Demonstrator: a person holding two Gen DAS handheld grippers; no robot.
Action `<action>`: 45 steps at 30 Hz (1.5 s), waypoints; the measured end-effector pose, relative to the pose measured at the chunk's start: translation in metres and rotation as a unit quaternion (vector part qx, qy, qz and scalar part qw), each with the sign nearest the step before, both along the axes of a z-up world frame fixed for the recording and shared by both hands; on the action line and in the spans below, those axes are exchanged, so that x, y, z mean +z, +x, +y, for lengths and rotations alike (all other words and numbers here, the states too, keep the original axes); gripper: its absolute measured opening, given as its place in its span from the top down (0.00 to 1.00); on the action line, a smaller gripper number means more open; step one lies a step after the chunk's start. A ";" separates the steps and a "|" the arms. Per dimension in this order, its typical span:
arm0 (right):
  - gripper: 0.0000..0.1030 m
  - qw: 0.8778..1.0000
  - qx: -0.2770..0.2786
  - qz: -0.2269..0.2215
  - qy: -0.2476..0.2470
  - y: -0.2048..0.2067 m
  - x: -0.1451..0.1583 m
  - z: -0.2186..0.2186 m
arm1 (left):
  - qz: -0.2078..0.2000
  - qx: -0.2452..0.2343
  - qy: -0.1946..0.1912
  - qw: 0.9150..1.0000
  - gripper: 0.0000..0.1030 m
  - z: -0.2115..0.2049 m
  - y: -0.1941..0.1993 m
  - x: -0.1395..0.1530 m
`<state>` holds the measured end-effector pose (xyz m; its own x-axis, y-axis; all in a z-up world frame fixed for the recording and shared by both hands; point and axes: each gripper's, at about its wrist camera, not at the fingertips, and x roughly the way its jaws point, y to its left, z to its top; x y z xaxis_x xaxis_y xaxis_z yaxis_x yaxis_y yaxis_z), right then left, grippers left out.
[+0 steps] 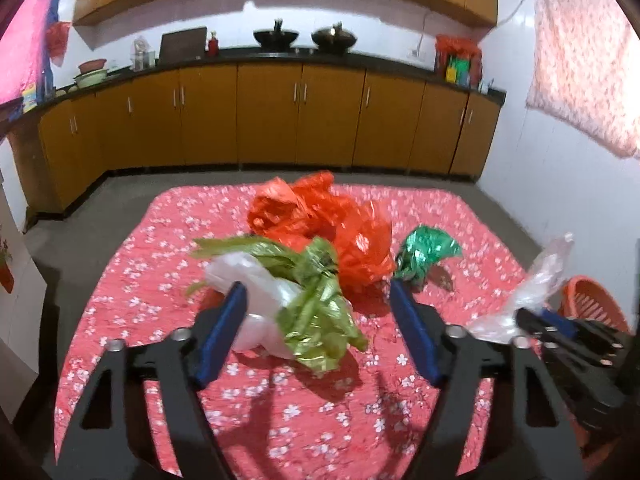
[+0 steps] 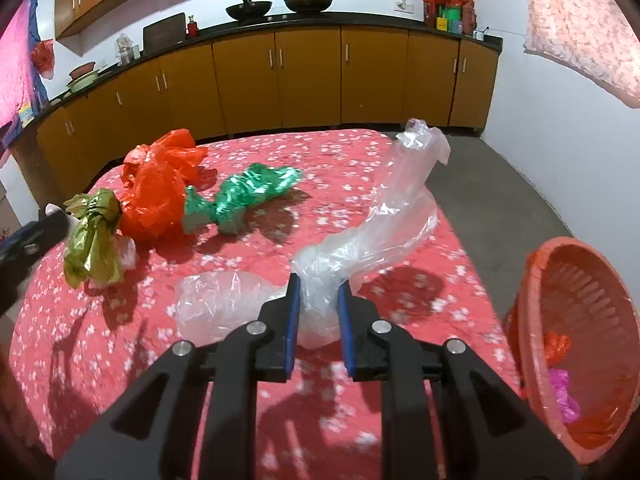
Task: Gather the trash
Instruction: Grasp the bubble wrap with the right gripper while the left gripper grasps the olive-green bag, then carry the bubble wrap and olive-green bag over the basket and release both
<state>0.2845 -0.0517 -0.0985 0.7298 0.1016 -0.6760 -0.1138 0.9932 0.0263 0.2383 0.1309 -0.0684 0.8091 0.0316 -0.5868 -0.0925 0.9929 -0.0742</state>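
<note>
Crumpled plastic bags lie on a red flowered table [image 1: 280,420]: an olive-green bag [image 1: 320,320] with a white bag [image 1: 256,292], a big orange bag [image 1: 328,220] and a shiny green bag [image 1: 424,252]. My left gripper [image 1: 318,300] is open, its fingers on either side of the olive-green and white bags. My right gripper [image 2: 318,292] is shut on a clear plastic bag [image 2: 384,220], held above the table. In the right wrist view the olive-green bag [image 2: 94,236], orange bag [image 2: 156,192] and green bag [image 2: 244,196] lie to the left.
An orange slatted basket [image 2: 576,320] stands off the table's right edge, tilted, with orange and pink scraps inside; it also shows in the left wrist view [image 1: 592,300]. Another clear bag [image 2: 224,300] lies on the table. Kitchen cabinets [image 1: 280,112] run along the back wall.
</note>
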 end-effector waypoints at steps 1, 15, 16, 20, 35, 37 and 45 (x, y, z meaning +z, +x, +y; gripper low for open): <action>0.82 1.000 -0.001 0.000 0.002 -0.002 0.001 -0.003 | 0.012 0.002 0.005 1.000 0.42 -0.003 0.006 -0.005; 0.82 0.999 0.004 -0.014 0.032 -0.026 0.018 -0.028 | 0.012 -0.021 -0.027 0.999 0.97 -0.006 -0.014 0.004; 0.82 0.999 0.004 -0.016 0.034 -0.029 0.020 -0.030 | 0.006 -0.026 -0.027 0.999 0.97 -0.007 -0.018 0.009; 0.82 0.999 0.003 -0.024 0.044 -0.040 0.031 -0.039 | -0.007 -0.037 -0.027 0.999 0.97 -0.012 -0.031 0.025; 0.82 0.997 -0.008 -0.070 0.041 -0.088 0.075 -0.080 | -0.039 -0.096 -0.035 0.994 0.97 -0.060 -0.068 0.065; 0.82 0.996 -0.015 -0.075 0.039 -0.093 0.078 -0.088 | -0.041 -0.108 -0.034 0.993 0.97 -0.070 -0.071 0.067; 0.82 0.994 -0.045 -0.086 0.039 -0.108 0.086 -0.126 | -0.048 -0.157 -0.039 0.986 0.97 -0.104 -0.079 0.072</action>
<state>0.1767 -0.1772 -0.0127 0.8429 0.0775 -0.5325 -0.0336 0.9952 0.0916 0.1595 0.0267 0.0033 0.8232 -0.2724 -0.4982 0.2301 0.9622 -0.1459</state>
